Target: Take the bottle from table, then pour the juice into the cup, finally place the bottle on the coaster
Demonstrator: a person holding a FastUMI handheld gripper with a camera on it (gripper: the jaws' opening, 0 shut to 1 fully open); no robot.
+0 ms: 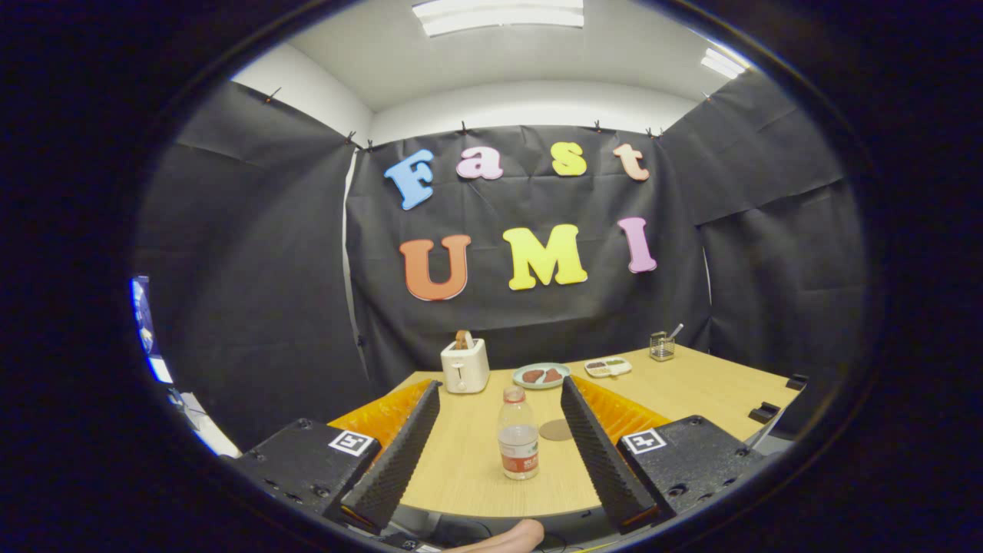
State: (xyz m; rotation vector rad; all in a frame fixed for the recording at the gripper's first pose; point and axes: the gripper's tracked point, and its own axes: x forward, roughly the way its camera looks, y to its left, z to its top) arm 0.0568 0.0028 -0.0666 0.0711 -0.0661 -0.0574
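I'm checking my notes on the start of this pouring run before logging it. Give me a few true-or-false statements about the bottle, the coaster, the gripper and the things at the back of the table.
1. The gripper is shut on the bottle. False: its fingers are spread wide, with the bottle standing free between them.
2. The bottle stands upright with its cap on. True.
3. The bottle rests on the coaster. False: the coaster lies bare on the table, just beside the bottle.
4. A toaster stands beyond the bottle. True.
5. The plate is bare. False: brownish food lies on it.
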